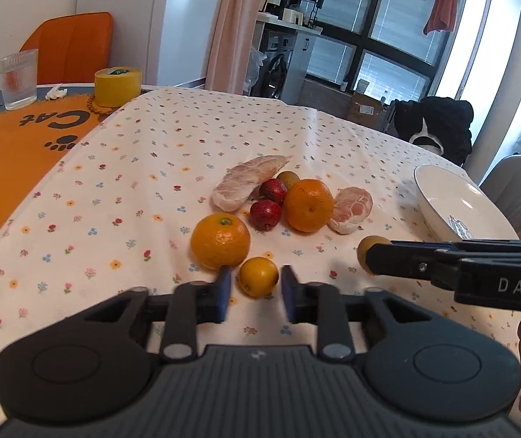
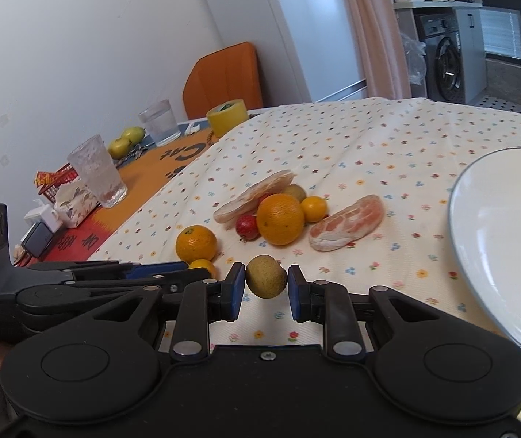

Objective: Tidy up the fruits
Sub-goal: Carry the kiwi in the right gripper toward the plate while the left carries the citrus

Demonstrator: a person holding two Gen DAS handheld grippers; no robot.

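On the flowered tablecloth [image 1: 150,182] lies a cluster of fruit: two oranges [image 1: 220,241] [image 1: 308,204], two red fruits [image 1: 265,214], two peeled pomelo segments [image 1: 245,180] [image 1: 351,210] and a greenish fruit [image 1: 288,179]. My left gripper [image 1: 255,284] is open around a small yellow fruit [image 1: 258,276], with slim gaps on both sides. My right gripper [image 2: 266,286] is shut on a green-brown fruit [image 2: 265,276]; from the left wrist view it [image 1: 370,259] reaches in from the right. A white plate [image 2: 497,200] sits to the right with nothing on it.
An orange cat mat [image 1: 23,146] at the left carries two ribbed glasses [image 2: 98,171] [image 2: 160,122], a yellow tape roll [image 1: 118,85], two pears [image 2: 125,140] and a tissue box [image 2: 76,200]. An orange chair [image 1: 70,45] stands behind. The table edge runs just beyond the plate.
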